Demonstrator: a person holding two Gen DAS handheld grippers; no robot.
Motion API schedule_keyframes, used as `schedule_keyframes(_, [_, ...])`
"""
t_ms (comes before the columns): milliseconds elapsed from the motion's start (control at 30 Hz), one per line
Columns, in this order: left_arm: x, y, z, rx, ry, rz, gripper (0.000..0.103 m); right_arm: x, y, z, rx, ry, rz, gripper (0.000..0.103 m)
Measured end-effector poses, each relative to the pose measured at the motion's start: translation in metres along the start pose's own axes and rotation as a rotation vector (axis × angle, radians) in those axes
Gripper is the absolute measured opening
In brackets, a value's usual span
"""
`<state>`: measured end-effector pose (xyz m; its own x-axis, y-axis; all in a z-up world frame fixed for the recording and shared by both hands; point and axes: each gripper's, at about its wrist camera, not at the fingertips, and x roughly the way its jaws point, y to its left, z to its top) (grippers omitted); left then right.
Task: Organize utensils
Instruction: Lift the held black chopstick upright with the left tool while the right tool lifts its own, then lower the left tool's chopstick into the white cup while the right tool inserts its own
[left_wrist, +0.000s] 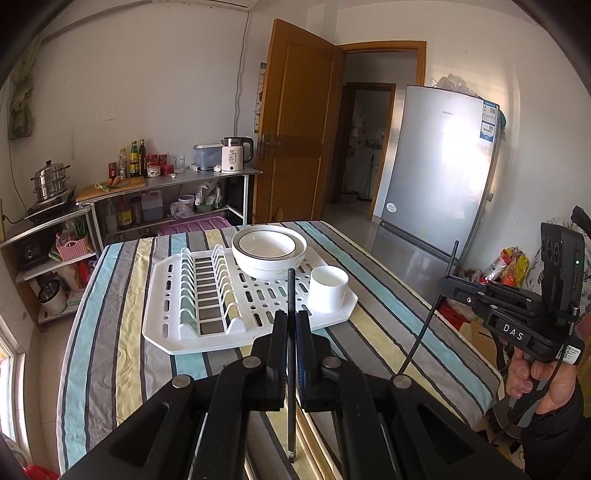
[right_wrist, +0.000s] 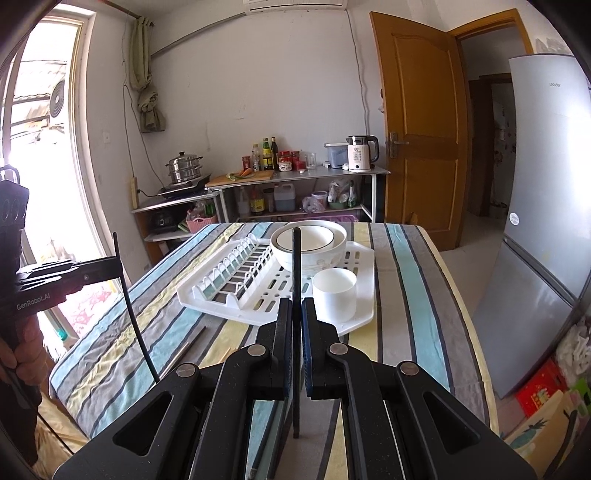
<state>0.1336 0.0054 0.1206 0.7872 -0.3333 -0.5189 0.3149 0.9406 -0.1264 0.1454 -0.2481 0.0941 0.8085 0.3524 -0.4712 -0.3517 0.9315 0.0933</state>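
My left gripper (left_wrist: 291, 317) is shut on a black chopstick (left_wrist: 291, 291) that stands nearly upright between its fingers, above the near part of the table. My right gripper (right_wrist: 296, 304) is shut on another black chopstick (right_wrist: 296, 258), also upright. A white drying rack (left_wrist: 207, 332) lies on the striped tablecloth ahead, holding stacked white bowls (left_wrist: 269, 251) and a white cylindrical utensil cup (left_wrist: 328, 288). In the right wrist view the rack (right_wrist: 207, 291), the bowls (right_wrist: 314, 254) and the cup (right_wrist: 334, 295) lie just beyond my fingers. More chopsticks (right_wrist: 184, 347) lie on the cloth at front left.
The right gripper (left_wrist: 448, 284) shows at the right of the left view, the left one (right_wrist: 110, 267) at the left of the right view. A fridge (left_wrist: 436, 184) stands right of the table. Shelves with a kettle (left_wrist: 236, 154), bottles and a steamer pot (left_wrist: 50, 181) line the far wall.
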Motion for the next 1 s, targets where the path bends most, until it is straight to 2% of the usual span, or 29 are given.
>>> schedule_keyframes(300, [0.004, 0.001, 0.014, 0.013, -0.011, 0.0, 0.004, -0.002, -0.001, 0.005, -0.003, -0.013, -0.003, 0.005])
schedule_keyframes(500, [0.019, -0.002, 0.035, 0.024, -0.006, -0.008, 0.004, 0.003, -0.005, 0.02, 0.002, -0.029, -0.007, 0.005])
schedule_keyframes(1000, [0.089, -0.015, 0.128, 0.022, -0.042, -0.067, 0.004, 0.031, -0.033, 0.08, 0.037, -0.103, -0.016, 0.005])
